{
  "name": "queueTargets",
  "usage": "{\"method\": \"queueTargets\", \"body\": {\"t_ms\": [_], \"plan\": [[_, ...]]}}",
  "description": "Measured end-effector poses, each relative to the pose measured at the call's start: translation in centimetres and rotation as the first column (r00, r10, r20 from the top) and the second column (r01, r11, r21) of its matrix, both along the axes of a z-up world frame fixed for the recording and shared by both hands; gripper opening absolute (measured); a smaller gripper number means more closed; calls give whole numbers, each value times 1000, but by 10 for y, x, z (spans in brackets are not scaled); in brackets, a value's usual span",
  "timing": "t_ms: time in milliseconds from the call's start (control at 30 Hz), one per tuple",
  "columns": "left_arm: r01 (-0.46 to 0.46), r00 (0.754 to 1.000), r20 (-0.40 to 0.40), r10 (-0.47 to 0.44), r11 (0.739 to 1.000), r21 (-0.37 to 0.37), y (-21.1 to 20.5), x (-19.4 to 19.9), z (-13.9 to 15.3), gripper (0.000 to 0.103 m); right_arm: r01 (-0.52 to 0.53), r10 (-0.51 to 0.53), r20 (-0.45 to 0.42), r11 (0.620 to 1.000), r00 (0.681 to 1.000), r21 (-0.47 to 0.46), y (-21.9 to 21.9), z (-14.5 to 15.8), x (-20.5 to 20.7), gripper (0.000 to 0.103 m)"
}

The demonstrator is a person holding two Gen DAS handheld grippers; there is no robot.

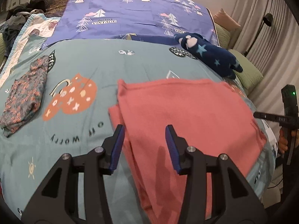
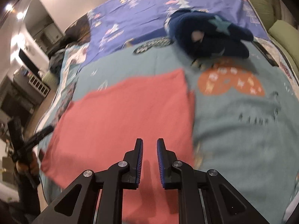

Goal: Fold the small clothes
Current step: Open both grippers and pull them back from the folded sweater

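Hovering over pink cloth [image 1: 186, 115], fingers [image 1: 117, 149] apart

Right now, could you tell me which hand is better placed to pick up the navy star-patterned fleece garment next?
Probably the right gripper: in its view the navy star-patterned fleece garment lies ahead, closer; from the left gripper it sits far across.

Pleated curtains [image 1: 261, 24], floor lamp [image 1: 267, 19]; bed [image 1: 130, 65]

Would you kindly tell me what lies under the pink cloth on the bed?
The pink cloth lies flat on the teal printed bedspread, which shows around its edges. A second pink layer peeks out at its left side. Whatever else it covers cannot be seen.
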State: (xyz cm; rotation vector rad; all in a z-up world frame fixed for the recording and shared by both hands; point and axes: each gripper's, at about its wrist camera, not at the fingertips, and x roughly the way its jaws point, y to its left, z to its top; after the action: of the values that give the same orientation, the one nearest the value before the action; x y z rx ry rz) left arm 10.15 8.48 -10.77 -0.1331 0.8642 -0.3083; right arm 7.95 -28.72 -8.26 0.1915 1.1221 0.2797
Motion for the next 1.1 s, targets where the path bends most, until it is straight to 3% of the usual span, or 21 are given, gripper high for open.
{"method": "queueTargets", "body": {"t_ms": [200,333,567,833,1000,1100], "plan": [[27,999,-24,-27,1000,-11,-2,-27,-10,47,62,-63,-63,998,996,-15,-14,-24,-38,15],[27,997,-78,-23,999,43,-6,-41,-34,47,121,-118,-78,992,990,31,-26,-29,-47,15],[9,998,-54,-7,999,31,-3,-59,-30,47,112,-117,-62,990,991,-80,-9,-17,-58,16],[17,999,-51,-16,1000,26,0,-72,-27,47,31,-33,-16,990,999,-136,26,4,-72,17],[27,999,-45,-26,999,28,3,-85,-27,48,-45,50,28,989,998,-138,58,19,-79,26],[37,998,-61,-33,996,76,1,-93,-38,49,-99,106,46,985,993,-144,82,23,-84,28]]}}
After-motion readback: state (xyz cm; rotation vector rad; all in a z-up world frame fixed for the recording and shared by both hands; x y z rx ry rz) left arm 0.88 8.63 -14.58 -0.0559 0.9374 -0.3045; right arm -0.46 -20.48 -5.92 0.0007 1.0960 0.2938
